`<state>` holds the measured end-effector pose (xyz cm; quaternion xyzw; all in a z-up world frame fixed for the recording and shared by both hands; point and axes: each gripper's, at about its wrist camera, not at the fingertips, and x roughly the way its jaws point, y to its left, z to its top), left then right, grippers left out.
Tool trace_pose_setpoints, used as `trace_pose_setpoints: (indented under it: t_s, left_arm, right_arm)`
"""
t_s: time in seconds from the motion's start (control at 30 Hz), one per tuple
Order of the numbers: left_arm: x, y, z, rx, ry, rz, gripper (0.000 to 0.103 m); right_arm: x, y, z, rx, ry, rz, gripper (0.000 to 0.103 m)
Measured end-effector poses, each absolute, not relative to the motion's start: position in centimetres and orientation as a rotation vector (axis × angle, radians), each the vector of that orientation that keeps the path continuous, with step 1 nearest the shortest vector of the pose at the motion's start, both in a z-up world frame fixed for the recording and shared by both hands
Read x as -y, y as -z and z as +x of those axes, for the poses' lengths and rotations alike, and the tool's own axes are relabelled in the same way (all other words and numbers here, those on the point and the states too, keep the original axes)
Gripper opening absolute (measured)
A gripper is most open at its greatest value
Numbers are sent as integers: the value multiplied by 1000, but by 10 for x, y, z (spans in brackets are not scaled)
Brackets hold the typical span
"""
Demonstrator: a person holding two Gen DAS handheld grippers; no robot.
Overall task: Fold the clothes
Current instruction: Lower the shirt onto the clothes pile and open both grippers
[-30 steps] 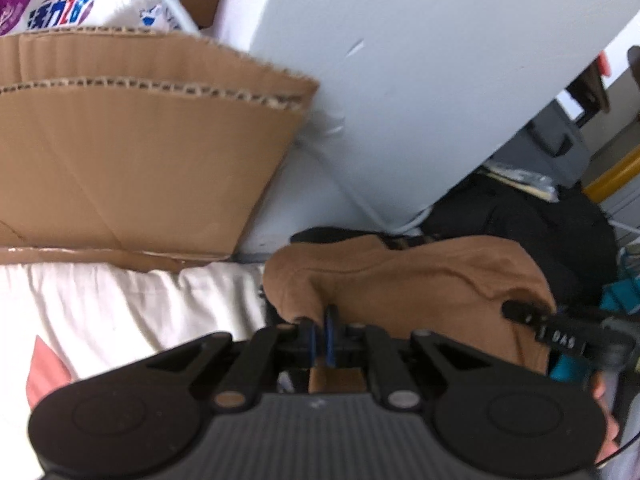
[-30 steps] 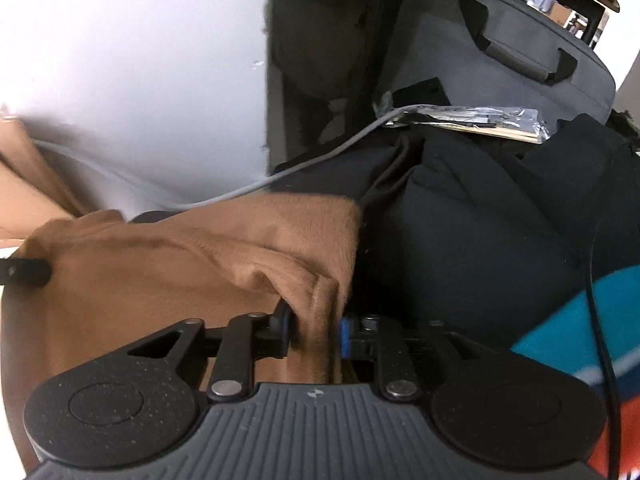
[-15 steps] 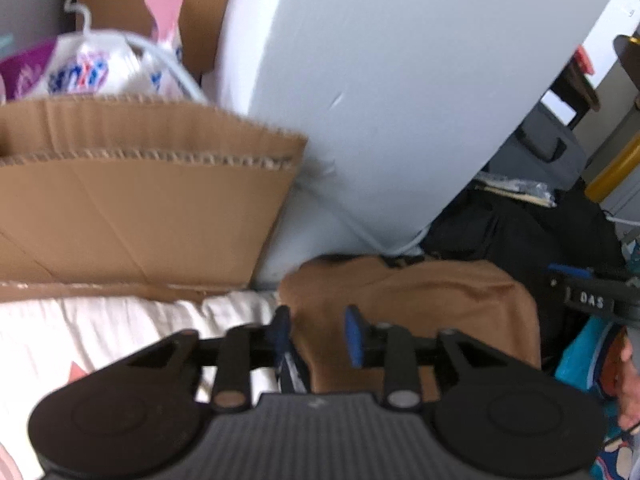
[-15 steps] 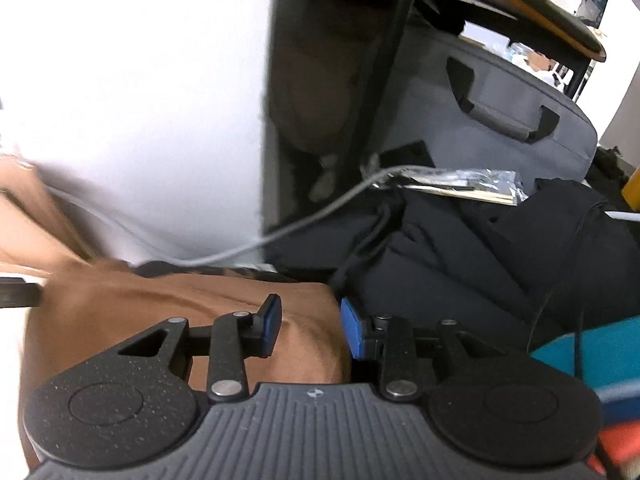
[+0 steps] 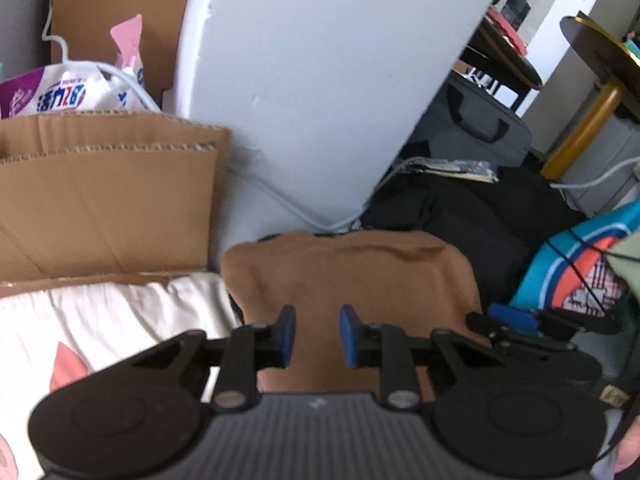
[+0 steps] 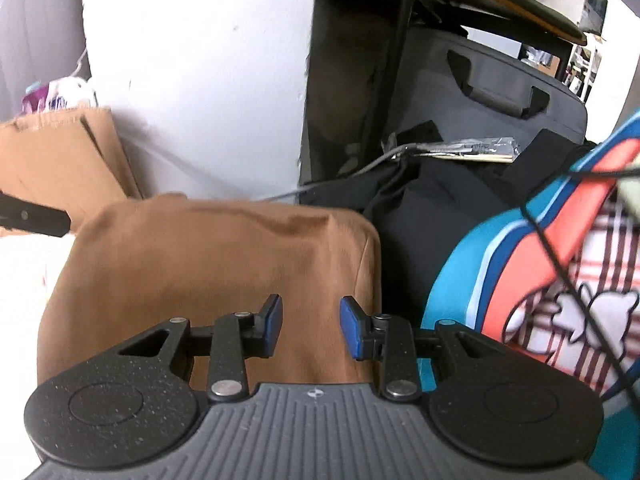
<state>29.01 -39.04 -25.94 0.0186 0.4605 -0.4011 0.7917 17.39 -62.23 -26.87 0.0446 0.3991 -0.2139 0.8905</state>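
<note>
A folded brown garment (image 5: 348, 272) lies on the white sheet (image 5: 100, 320), flat and with nothing holding it. In the left wrist view my left gripper (image 5: 318, 316) hovers above its near edge; its jaws are closing, with nothing pinched between the blue pads (image 5: 286, 332). Over the same brown garment (image 6: 216, 264), near its right side, my right gripper (image 6: 310, 308) stands open and empty. The right gripper's blue tip (image 5: 512, 316) also shows at the garment's right edge in the left wrist view.
A cardboard box (image 5: 104, 192) and a white foam board (image 5: 320, 60) stand behind the garment, with a grey cable (image 5: 288, 208) along the board's foot. Black clothing (image 5: 460, 208) is piled at right, next to a blue and red printed cushion (image 6: 540, 260) and a grey bag (image 6: 500, 80).
Both grippers let go of the brown garment's edge, opened and pulled back and up. The garment now lies flat and folded.
</note>
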Motion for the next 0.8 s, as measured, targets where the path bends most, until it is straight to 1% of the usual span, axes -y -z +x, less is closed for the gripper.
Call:
trace_pose_setpoints:
  t_s: [0.23, 0.3, 0.33, 0.43, 0.5, 0.6, 0.63, 0.7, 0.73, 0.77, 0.8]
  left_arm:
    - [397, 283, 270, -1041, 857, 54, 25]
    - [395, 290, 270, -1053, 849, 65, 25]
    - [393, 293, 270, -1060, 845, 69, 25]
    - [388, 297, 269, -1053, 838, 101, 21]
    - [384, 297, 267, -1047, 829, 120, 21]
    - [378, 292, 262, -1036, 824, 133, 21]
    - [376, 291, 259, -1026, 820, 139, 23]
    - [372, 288, 253, -1015, 812, 140, 30]
    - [369, 287, 251, -1012, 809, 131, 36]
    - [367, 287, 248, -1013, 811, 118, 45]
    - [364, 287, 246, -1016, 813, 102, 49]
  right_arm:
    - [625, 304, 180, -910, 485, 47, 38]
    - [631, 311, 178, -923, 516, 44, 36]
    - [635, 314, 177, -927, 527, 46, 33]
    - [636, 319, 171, -930, 564, 8, 32]
    - [638, 323, 167, -939, 602, -27, 33]
    - [640, 315, 151, -891, 589, 30, 33]
    - [640, 310, 145, -868, 582, 52, 33]
    - [633, 303, 137, -842, 562, 50, 33]
    - [629, 301, 134, -834, 553, 53, 33]
    - [626, 299, 130, -826, 544, 55, 33]
    - [622, 297, 127, -817, 535, 58, 33]
